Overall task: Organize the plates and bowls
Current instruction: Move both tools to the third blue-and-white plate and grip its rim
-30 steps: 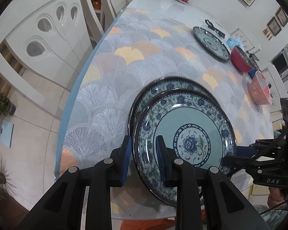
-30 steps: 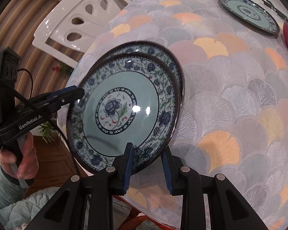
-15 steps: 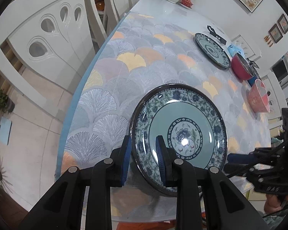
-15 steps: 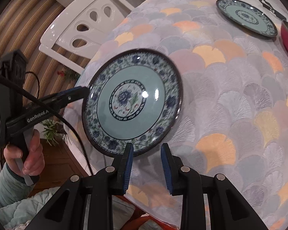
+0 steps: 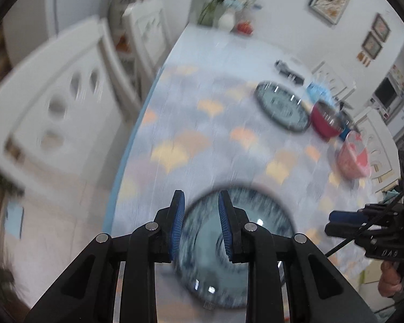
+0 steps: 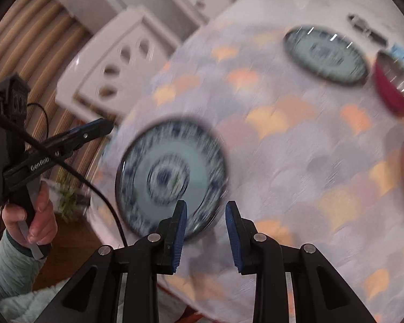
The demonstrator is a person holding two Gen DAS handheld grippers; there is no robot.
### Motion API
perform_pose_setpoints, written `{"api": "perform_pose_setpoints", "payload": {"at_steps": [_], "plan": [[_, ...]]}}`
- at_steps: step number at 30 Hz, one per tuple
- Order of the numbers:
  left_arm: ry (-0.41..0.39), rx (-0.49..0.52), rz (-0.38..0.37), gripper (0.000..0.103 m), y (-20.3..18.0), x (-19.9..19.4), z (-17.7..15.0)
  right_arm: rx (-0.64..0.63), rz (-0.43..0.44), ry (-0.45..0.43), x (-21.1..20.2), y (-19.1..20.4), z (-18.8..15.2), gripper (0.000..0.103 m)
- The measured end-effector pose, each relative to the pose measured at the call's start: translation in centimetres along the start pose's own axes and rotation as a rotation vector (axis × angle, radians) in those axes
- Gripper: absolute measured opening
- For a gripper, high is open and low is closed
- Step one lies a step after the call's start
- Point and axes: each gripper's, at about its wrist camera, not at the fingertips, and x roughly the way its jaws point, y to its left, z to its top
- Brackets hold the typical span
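Note:
A blue-and-white floral plate (image 5: 258, 215) (image 6: 169, 177) lies flat near the table's front edge, blurred by motion; the plate beneath it is hidden. My left gripper (image 5: 201, 215) hangs above its near left rim, jaws a narrow gap apart with nothing in them. My right gripper (image 6: 206, 218) hovers over the plate's near right rim, also slightly apart and empty. Each gripper shows in the other's view: the right gripper (image 5: 344, 216), and the left gripper (image 6: 105, 126) held by a hand. Another matching plate (image 5: 282, 106) (image 6: 326, 53) sits far across the table.
A red bowl (image 5: 326, 121) (image 6: 396, 88) and a pink bowl (image 5: 354, 158) stand at the right beyond the far plate. A black object (image 5: 288, 70) lies behind it. White chairs (image 5: 59, 107) (image 6: 115, 62) line the table's left side.
The tilted top plate was lowered flat onto the plate beneath. Both grippers then came off its rim and rose, so the plate looks smaller and farther below.

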Motion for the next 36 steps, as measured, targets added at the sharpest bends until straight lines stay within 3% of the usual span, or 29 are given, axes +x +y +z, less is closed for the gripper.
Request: {"api": "perform_pose_setpoints", "payload": {"at_steps": [4,5,6,8,9,11,14,18,24,30,36], "plan": [[-0.098,0.068,-0.050,0.023,-2.7,-0.6,5.5,0.071,-0.026,-0.141,-4.2,-2.1,3.1,0.029],[-0.113,0.085,-0.063,0.024,-3.3,-0.7,6.4,0.097,-0.031,-0.180,-5.4,-2.7,3.8,0.033],[-0.135,0.116,-0.079,0.031,-4.4,-0.8,7.9,0.131,-0.030,-0.221,-6.6,-3.4,4.6,0.037],[-0.162,0.162,-0.086,0.049,-6.2,-0.6,9.8,0.189,-0.018,-0.282,-8.1,-4.8,5.8,0.066],[-0.177,0.184,-0.093,0.059,-7.2,-0.3,10.9,0.225,-0.026,-0.320,-8.9,-5.7,6.3,0.068],[-0.195,0.226,-0.124,0.061,-8.7,0.7,12.5,0.281,-0.056,-0.346,-9.2,-7.2,7.1,0.068],[-0.165,0.280,-0.148,0.060,-10.7,3.5,14.7,0.357,-0.099,-0.344,-8.6,-9.0,7.7,0.066],[-0.067,0.284,-0.183,0.060,-12.1,9.4,17.2,0.433,-0.199,-0.325,-6.7,-11.7,8.7,0.058],[0.062,0.244,-0.216,0.058,-12.0,17.3,19.0,0.507,-0.219,-0.254,-2.2,-15.3,10.4,0.056],[0.189,0.213,-0.268,0.047,-11.4,23.9,20.2,0.568,-0.226,-0.232,1.0,-18.5,12.3,0.053],[0.254,0.166,-0.312,0.036,-10.9,27.9,20.6,0.600,-0.228,-0.214,3.2,-20.5,13.2,0.051]]}}
